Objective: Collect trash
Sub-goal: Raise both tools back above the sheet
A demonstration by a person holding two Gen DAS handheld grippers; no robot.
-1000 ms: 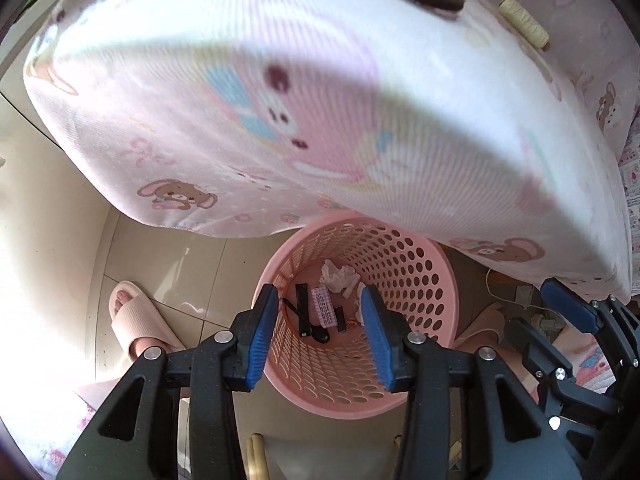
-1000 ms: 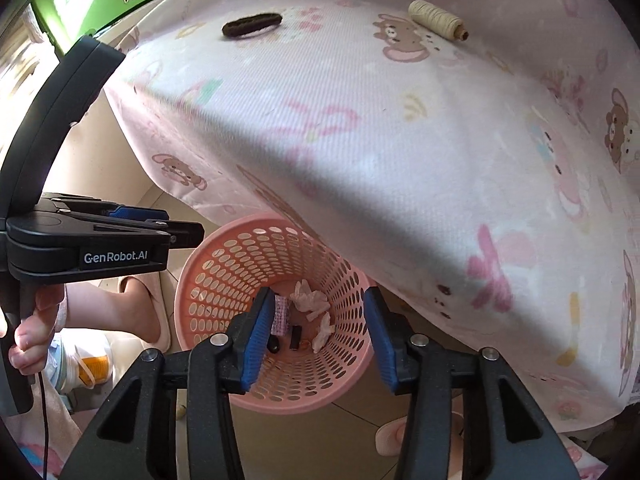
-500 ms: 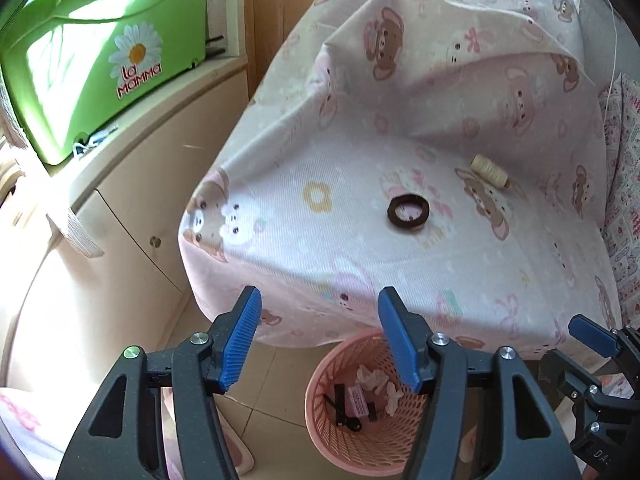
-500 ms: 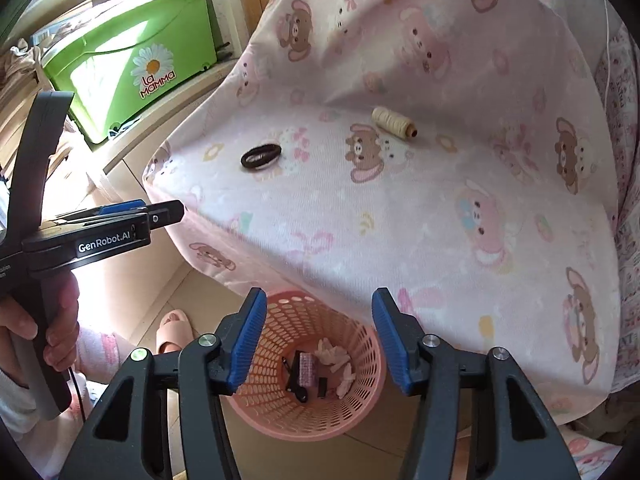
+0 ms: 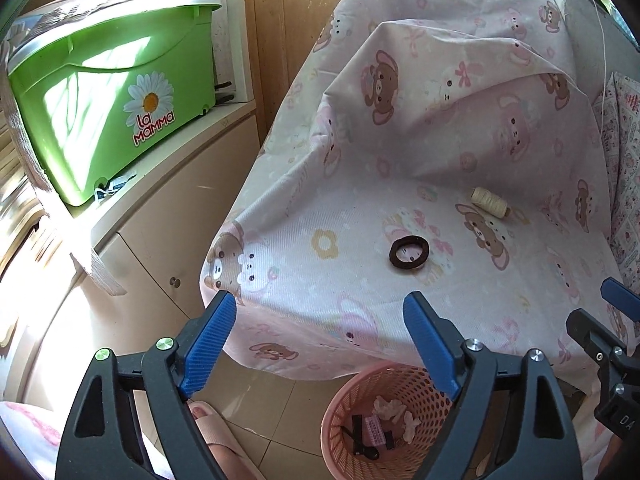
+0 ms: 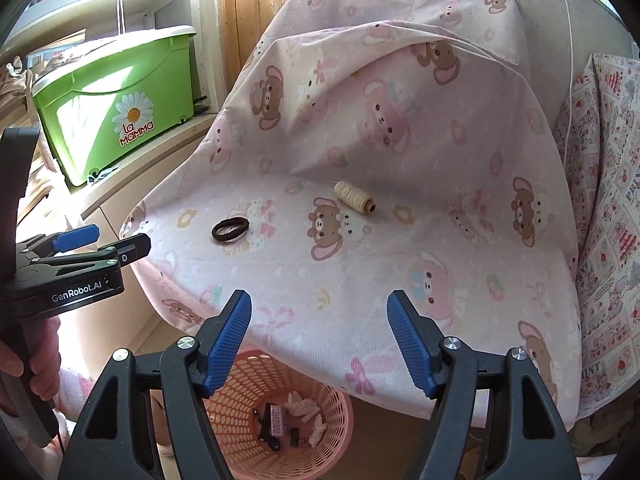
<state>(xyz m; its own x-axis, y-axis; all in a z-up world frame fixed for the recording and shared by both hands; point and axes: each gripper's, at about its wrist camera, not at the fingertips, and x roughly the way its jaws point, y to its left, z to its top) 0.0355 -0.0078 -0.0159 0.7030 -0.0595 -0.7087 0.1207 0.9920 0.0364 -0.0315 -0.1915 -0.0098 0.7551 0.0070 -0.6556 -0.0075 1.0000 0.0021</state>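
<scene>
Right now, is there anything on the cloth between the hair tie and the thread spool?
No. Between the hair tie and the spool lies only bare printed cloth; the right wrist view shows it.

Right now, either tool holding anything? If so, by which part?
Nothing held. The left tool and right tool are both opening with nothing between the pads. The hair tie and thread spool lie untouched on the cloth.

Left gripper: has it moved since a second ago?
Yes. The left gripper has risen and tilted up: the pink basket that sat between its jaws is now low in the view, with the covered tabletop ahead. Its empty jaws are opening.
</scene>
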